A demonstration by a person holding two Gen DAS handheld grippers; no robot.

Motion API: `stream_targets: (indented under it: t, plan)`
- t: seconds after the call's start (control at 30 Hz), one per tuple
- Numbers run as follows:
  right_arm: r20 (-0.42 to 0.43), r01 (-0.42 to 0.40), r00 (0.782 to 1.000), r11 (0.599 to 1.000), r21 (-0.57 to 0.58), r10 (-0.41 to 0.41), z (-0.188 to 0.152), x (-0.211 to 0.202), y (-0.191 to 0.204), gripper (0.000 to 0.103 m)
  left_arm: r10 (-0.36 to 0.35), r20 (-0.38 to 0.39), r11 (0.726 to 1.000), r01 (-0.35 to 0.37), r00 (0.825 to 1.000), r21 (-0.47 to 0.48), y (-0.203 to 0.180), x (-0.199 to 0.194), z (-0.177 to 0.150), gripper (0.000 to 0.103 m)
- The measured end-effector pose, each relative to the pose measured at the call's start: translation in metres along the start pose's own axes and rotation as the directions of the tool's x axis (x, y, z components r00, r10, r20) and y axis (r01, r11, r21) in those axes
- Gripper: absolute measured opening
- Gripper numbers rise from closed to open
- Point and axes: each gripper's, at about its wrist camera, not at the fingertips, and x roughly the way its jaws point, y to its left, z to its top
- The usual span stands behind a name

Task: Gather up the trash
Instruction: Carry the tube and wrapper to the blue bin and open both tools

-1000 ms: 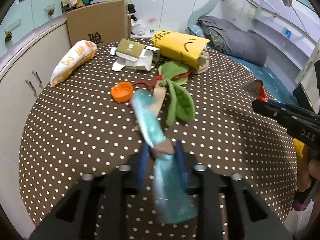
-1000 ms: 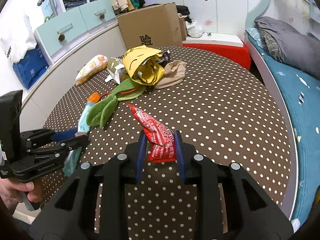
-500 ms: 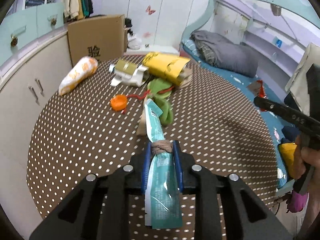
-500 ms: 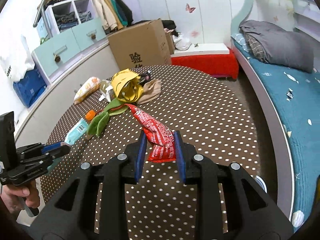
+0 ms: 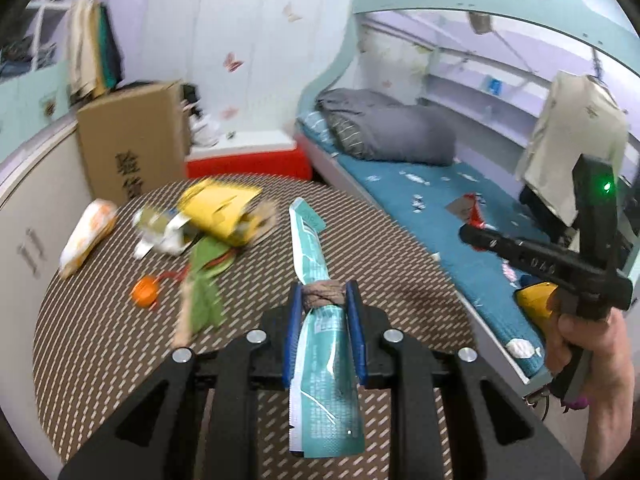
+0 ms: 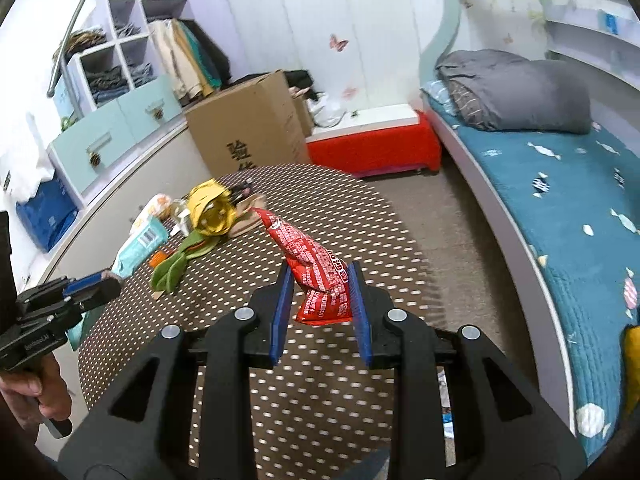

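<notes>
My left gripper (image 5: 323,296) is shut on a long teal wrapper (image 5: 320,344) with a brown band round its middle, held up above the dotted table (image 5: 100,344). My right gripper (image 6: 321,284) is shut on a red snack wrapper (image 6: 316,276), also lifted off the table (image 6: 320,380). The right gripper (image 5: 472,236) shows at the right edge of the left wrist view, and the left gripper (image 6: 100,284) with the teal wrapper (image 6: 138,246) at the left of the right wrist view. On the table lie a yellow bag (image 5: 218,208), a green cloth (image 5: 204,276) and an orange cap (image 5: 145,289).
An orange-and-white packet (image 5: 86,234) and a crumpled white carton (image 5: 160,232) lie at the table's far side. A cardboard box (image 6: 248,128) and a red bench (image 6: 372,148) stand behind it. A bed with a blue cover (image 6: 560,208) runs along the right.
Both grippers have risen and pulled back from the table, each carrying its wrapper. The view has swung toward the bed, and the litter on the table looks farther off.
</notes>
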Motion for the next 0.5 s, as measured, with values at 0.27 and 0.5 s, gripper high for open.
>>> stream_targets:
  t: [0.27, 0.5]
  plan:
    - [0.048, 0.081, 0.995, 0.994, 0.072, -0.085, 0.004, -0.029, -0.051, 0.028, -0.117, 0.038, 0.989, 0.113, 0.992, 0.098, -0.068, 0.033, 0.04, 0.021]
    - [0.065, 0.136, 0.986, 0.972, 0.19, -0.151, -0.002, -0.046, -0.114, 0.028, -0.199, -0.006, 0.968, 0.198, 0.98, 0.155, -0.124, 0.079, 0.059, 0.021]
